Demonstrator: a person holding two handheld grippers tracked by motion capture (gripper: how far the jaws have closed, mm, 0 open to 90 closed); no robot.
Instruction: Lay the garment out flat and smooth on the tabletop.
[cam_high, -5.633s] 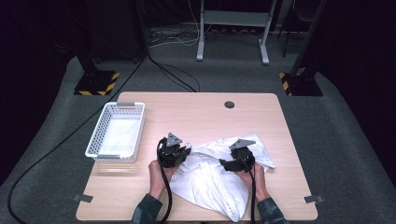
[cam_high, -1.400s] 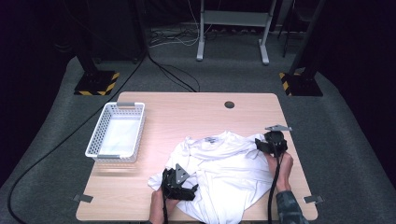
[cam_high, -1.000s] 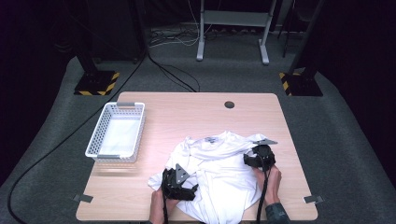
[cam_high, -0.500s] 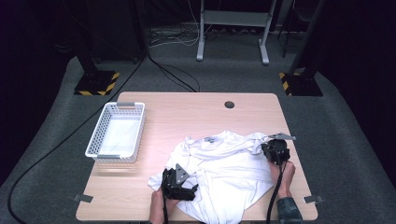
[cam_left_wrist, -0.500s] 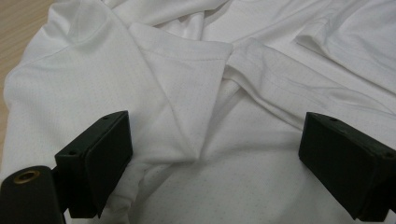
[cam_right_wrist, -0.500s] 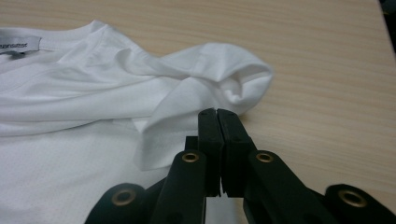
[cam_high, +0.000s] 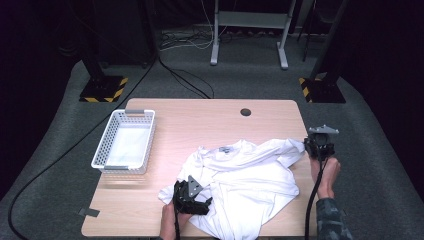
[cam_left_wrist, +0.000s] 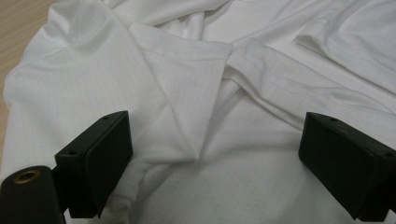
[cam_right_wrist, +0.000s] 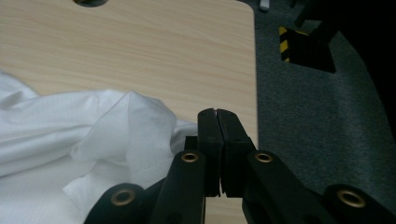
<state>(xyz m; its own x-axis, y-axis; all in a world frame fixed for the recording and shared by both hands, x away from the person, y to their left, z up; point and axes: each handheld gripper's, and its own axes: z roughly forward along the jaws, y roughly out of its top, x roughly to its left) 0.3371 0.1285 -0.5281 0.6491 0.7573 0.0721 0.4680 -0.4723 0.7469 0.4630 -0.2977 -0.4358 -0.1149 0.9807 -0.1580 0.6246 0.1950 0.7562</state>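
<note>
White shirt (cam_high: 240, 180) crumpled, right tool (cam_right_wrist: 217, 140) shut, perhaps pinching sleeve edge

A light wooden surface (cam_high: 200, 125) with a round cable hole (cam_high: 245, 112) stands on grey carpet (cam_high: 370, 165). The room beyond is dark (almost black at the edges). Two stands with yellow-and-black striped bases (cam_high: 102, 89) flank the far side, a white metal frame (cam_high: 248, 30) stands behind, and black cables (cam_high: 75, 145) trail across the floor.

We find no readable text, label, brand or number on anything in these views.
</note>
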